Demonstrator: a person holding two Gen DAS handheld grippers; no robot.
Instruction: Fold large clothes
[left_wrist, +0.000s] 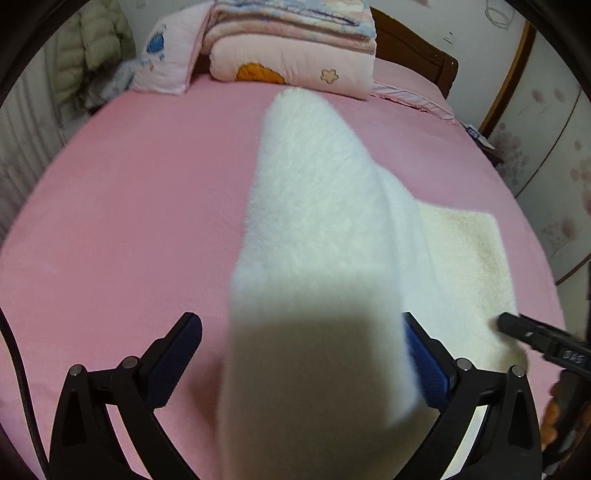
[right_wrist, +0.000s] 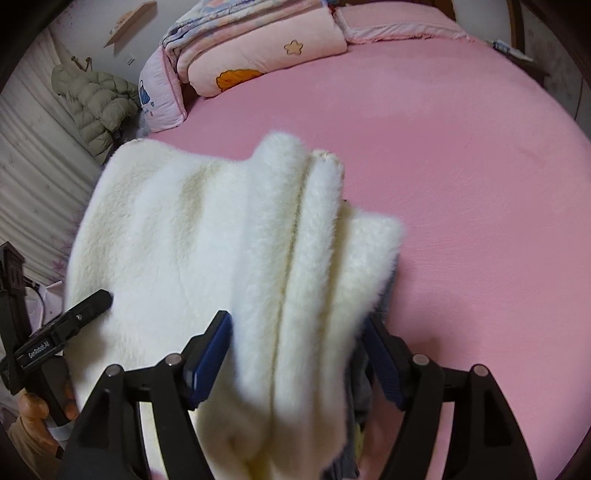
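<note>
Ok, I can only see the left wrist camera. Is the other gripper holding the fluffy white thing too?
Observer: The white garment sits between the right gripper's fingers, but the jaws look open rather than squeezing it.
Operator: Is it lying flat over there?
Observer: No. On that side it is bunched into several soft ridges.
Operator: Is anything hiding under it?
Observer: Yes, a bit of grey cloth peeks out beneath the white, next to the finger on the right of the picture.
</note>
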